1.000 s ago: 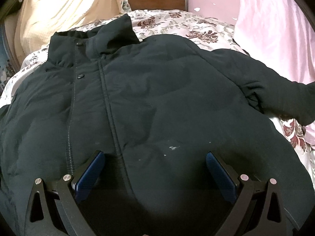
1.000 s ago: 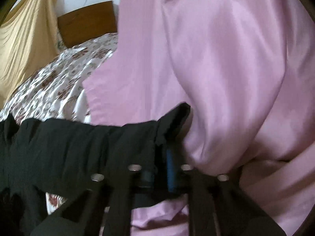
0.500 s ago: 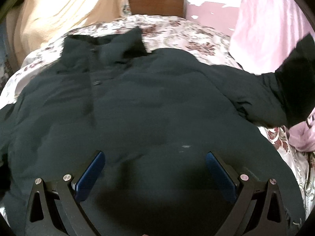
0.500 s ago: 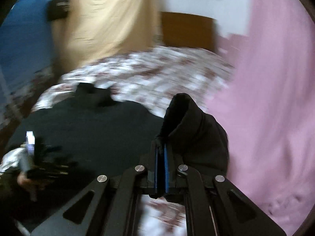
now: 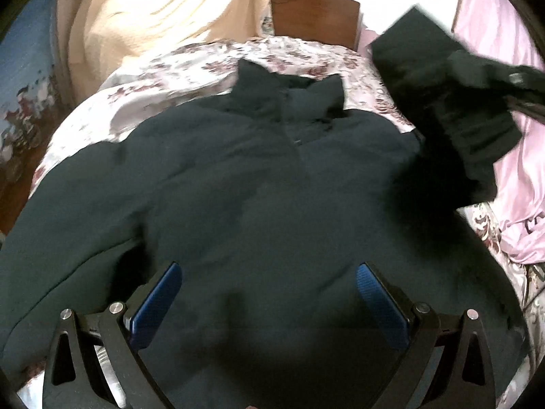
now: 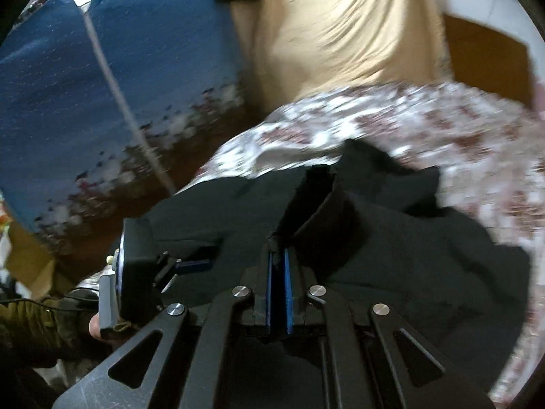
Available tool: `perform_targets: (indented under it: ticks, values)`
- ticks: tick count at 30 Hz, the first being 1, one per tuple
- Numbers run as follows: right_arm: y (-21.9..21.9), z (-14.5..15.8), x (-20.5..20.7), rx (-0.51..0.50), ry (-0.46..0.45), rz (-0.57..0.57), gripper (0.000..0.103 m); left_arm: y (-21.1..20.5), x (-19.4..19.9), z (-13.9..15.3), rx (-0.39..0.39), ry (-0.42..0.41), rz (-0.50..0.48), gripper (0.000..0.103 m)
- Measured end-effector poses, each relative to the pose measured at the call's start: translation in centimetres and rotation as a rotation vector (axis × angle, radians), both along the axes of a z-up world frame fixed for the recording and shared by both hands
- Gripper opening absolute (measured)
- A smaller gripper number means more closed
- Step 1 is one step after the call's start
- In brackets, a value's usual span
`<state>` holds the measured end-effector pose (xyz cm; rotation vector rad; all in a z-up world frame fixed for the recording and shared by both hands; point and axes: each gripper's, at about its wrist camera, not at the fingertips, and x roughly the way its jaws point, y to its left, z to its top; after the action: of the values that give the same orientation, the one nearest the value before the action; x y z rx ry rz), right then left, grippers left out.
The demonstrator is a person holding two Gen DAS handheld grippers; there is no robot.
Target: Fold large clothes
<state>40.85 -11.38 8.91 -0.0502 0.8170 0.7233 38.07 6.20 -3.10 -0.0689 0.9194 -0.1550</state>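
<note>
The right tongs [image 6: 279,266] are pinched tight on the cuff of the sleeve [image 6: 327,218], holding it up over the body of the dark jacket [image 5: 265,184]. The left tongs [image 5: 267,293] hang wide apart above the jacket's lower front, gripping nothing. The jacket lies spread flat, collar [image 5: 289,88] away from the tongs, on the bed's floral sheet [image 5: 190,64]. Pink fabric [image 5: 504,37] hangs at the right, cream cloth [image 5: 163,10] behind the wooden headboard [image 5: 316,10].
</note>
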Motion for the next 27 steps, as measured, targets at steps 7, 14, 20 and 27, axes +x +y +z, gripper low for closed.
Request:
perform_targets:
  ticks: [7,14,20,27]
  values:
    - [5.2,-7.0,1.6,0.017,0.117,0.039,0.064,4.0,-0.6,-1.6,-0.116,0.023,0.005,0.103]
    - [0.7,-9.9,1.4,0.006,0.107,-0.120,0.071,3.1,0.5,-3.4,-0.257,0.040,-0.071,0.103]
    - [-5.0,-10.9,-1.0,-0.093,0.019,-0.269,0.072,1.8,3.0,-4.0,-0.305,0.054,-0.025,0.102]
    - [-9.0,-11.1,-3.0,-0.144,-0.005,-0.325,0.072,0.6,5.0,-5.2,-0.305,0.105,0.112,0.007]
